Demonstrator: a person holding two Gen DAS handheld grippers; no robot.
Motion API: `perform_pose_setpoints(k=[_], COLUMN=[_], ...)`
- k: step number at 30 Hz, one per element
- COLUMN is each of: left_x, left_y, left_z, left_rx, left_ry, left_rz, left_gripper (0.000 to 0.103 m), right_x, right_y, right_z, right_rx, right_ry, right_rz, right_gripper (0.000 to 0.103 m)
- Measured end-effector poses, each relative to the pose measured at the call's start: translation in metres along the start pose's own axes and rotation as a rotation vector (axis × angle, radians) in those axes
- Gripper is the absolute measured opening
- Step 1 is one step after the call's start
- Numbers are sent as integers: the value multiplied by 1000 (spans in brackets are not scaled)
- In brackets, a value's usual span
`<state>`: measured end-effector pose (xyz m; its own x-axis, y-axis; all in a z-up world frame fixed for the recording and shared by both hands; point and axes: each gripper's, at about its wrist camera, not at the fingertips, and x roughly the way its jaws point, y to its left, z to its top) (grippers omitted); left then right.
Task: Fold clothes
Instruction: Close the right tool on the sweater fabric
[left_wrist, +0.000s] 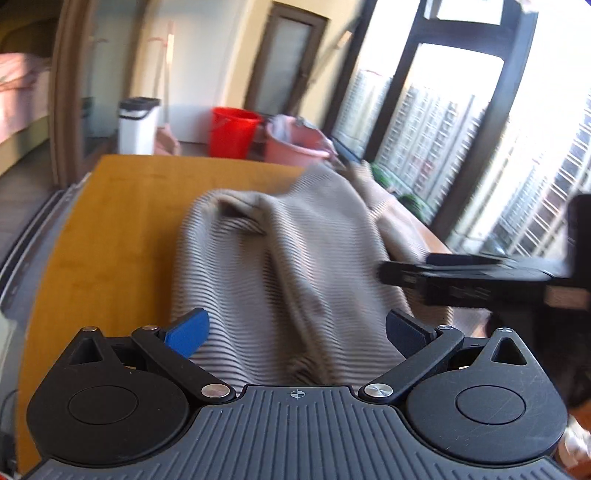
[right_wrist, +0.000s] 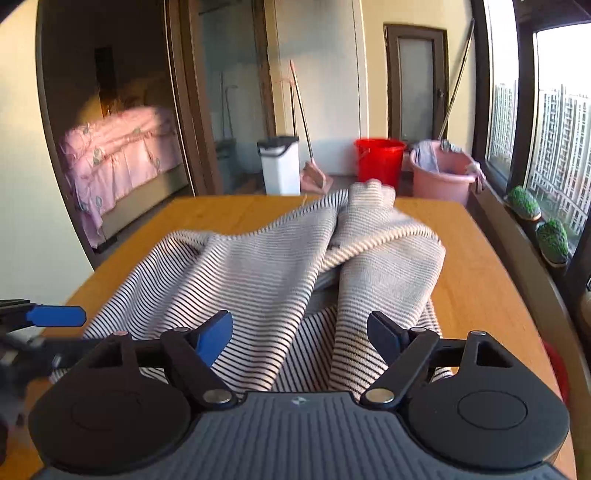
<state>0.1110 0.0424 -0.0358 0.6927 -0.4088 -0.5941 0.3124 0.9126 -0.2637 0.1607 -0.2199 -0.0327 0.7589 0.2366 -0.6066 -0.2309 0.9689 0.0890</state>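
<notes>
A grey-and-white striped garment (left_wrist: 288, 251) lies rumpled on the wooden table (left_wrist: 122, 206), bunched into a ridge down its middle. My left gripper (left_wrist: 297, 332) hovers over its near end, jaws wide apart, and neither blue pad presses the cloth. In the right wrist view the same garment (right_wrist: 258, 273) spreads across the table (right_wrist: 480, 266) with a fold lying over its right side. My right gripper (right_wrist: 299, 336) stands open above the near hem, with cloth under the gap but not pinched. The left gripper's blue fingertip (right_wrist: 55, 316) shows at the left edge. The right gripper's black body (left_wrist: 461, 277) reaches in from the right.
Beyond the table's far edge stand a white bin (right_wrist: 279, 164), a red bucket (right_wrist: 379, 157) and a pink basin (right_wrist: 441, 177). Small potted plants (right_wrist: 524, 203) sit on the window sill at right. A bed with a pink cover (right_wrist: 118, 158) shows through the doorway at left.
</notes>
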Motion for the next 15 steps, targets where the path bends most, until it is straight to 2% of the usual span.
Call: perform_pose_setpoints(k=[2,3,5,6,7,9,13,14,15], left_x=[6,9,16,20,22,23,26,27,28], left_y=[-4,-6,-9,-9,-8,-8,-9,-11,-14], left_z=[-4,-7,-11,-12,-14,-16,-18,-18,-17], left_rx=[8,12,16,12,12,17,9,20,31], left_ry=[33,49,81,95,100,91,81,83,85], left_rz=[-18,-28,-43,-46,-47,-43,-34,-24,-14], left_gripper=[103,103,103,103,103,103,103,103,103], right_x=[9,11,9,7,5,-2,-14,-12,-10], right_y=[1,4,8,7,3,-5,-11,-13,-15], right_z=[-2,-4,-3,0,5,15,31,32,33], right_rx=[-6,-23,-64,-66,-47,-7,-39,-51,-63], right_ry=[31,37,29,30,36,23,-50,-52,-51], right_rz=[-14,-20,-32,-18,15,53,15,-9,-33], right_gripper=[81,76,51,27,6,4,5,7,14])
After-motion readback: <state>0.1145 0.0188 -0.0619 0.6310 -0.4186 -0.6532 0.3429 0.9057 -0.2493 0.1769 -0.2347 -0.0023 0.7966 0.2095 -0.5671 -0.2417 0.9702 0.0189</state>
